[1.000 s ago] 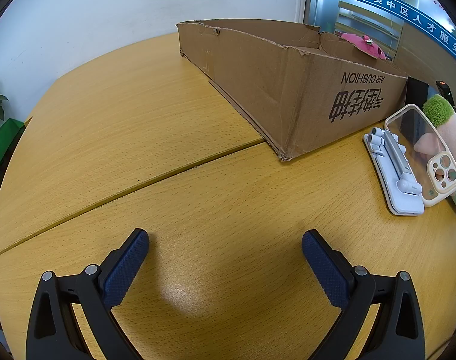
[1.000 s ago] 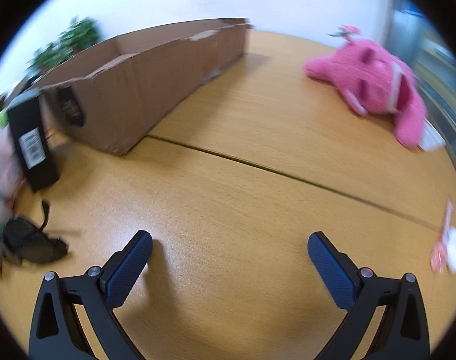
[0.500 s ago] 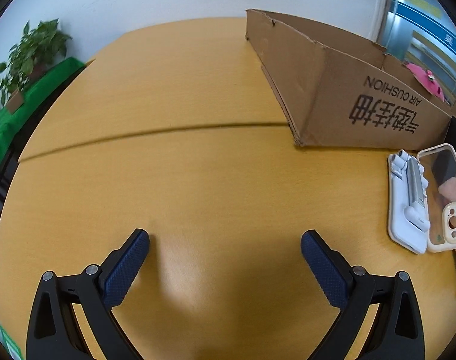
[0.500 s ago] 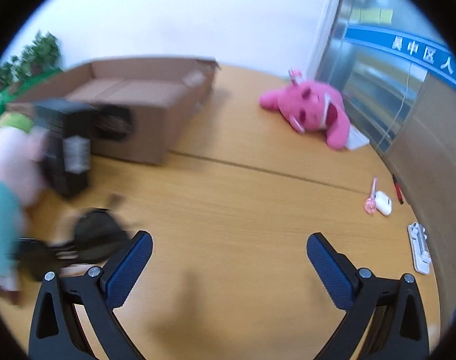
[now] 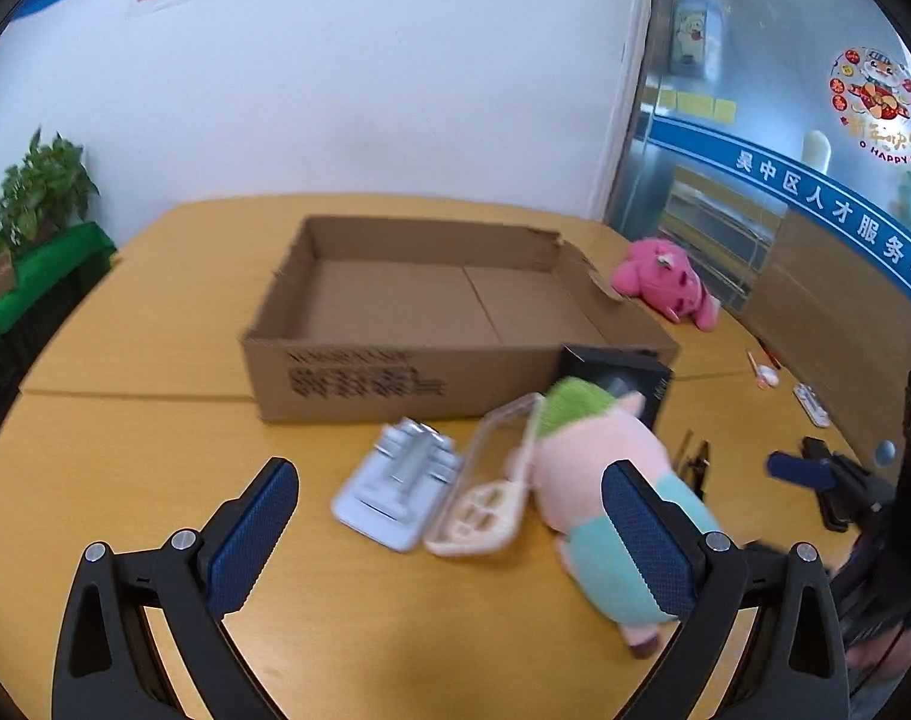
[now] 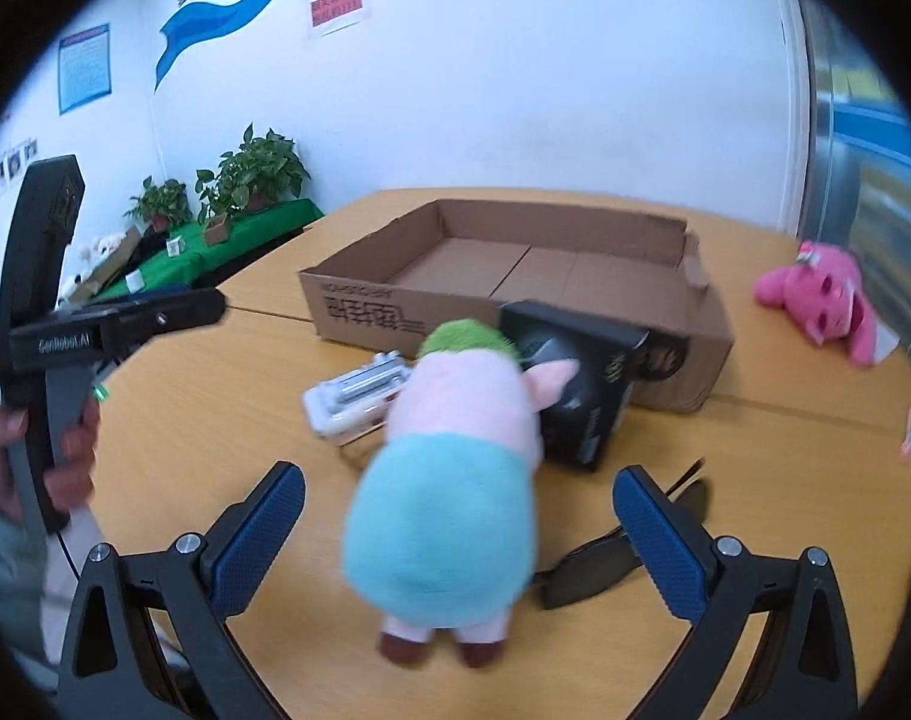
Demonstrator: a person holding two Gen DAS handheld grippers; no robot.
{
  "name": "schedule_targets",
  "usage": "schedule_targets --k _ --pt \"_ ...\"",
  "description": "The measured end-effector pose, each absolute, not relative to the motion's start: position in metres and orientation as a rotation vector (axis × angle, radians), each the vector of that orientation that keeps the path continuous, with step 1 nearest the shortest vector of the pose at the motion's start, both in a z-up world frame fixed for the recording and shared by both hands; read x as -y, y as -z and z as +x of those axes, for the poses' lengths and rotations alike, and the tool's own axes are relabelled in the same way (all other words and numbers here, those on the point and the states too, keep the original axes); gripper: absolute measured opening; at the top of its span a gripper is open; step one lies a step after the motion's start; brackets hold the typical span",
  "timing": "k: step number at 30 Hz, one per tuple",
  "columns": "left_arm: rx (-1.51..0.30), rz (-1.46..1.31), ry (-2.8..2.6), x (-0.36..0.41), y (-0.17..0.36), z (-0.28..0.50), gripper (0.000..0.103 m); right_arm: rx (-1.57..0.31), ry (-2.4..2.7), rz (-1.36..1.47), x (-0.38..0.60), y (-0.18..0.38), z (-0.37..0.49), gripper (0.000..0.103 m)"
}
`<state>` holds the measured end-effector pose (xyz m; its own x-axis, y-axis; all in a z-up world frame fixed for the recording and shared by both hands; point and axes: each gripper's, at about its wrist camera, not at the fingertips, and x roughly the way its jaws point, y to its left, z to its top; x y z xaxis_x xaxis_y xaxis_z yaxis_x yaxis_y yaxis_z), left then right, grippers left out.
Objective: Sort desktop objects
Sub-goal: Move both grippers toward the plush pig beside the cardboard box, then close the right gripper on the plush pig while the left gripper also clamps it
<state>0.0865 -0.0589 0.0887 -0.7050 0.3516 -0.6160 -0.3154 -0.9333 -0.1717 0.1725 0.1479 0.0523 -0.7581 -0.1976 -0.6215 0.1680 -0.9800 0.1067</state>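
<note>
Round wooden table (image 5: 155,480) under a white wall, with an open cardboard box (image 5: 431,324) at centre, nothing seen inside. Just in front of it: white stand (image 5: 395,486), clear phone case (image 5: 485,492), black box (image 6: 581,384), sunglasses (image 6: 623,552), plush pig (image 6: 455,480); pink plush (image 5: 665,288) apart. Left gripper (image 5: 449,540) and right gripper (image 6: 455,546) both spread wide, holding nothing

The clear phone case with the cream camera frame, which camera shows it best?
The left wrist view: the clear phone case lies open to view beside the white stand. In the right wrist view the plush pig hides nearly all of it.
</note>
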Motion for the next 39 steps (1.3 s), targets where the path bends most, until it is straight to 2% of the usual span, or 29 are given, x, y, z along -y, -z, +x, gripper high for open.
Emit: schedule_targets --k 6,12,20,39 --pt "0.022 -0.922 -2.707 0.026 -0.078 0.118 0.103 0.018 2.828 1.099 -0.124 -0.039 0.182 0.102" --pt "-0.136 -0.925 -2.764 0.019 -0.073 0.142 0.103 -0.021 2.87 1.076 -0.111 -0.04 0.194 0.102" --pt "0.008 -0.925 -2.699 0.03 -0.076 0.142 0.103 0.001 2.871 1.057 -0.112 -0.045 0.198 0.102" --pt "0.046 -1.081 -2.539 0.001 -0.051 0.088 0.103 0.074 2.8 1.159 -0.145 -0.024 0.156 0.102"
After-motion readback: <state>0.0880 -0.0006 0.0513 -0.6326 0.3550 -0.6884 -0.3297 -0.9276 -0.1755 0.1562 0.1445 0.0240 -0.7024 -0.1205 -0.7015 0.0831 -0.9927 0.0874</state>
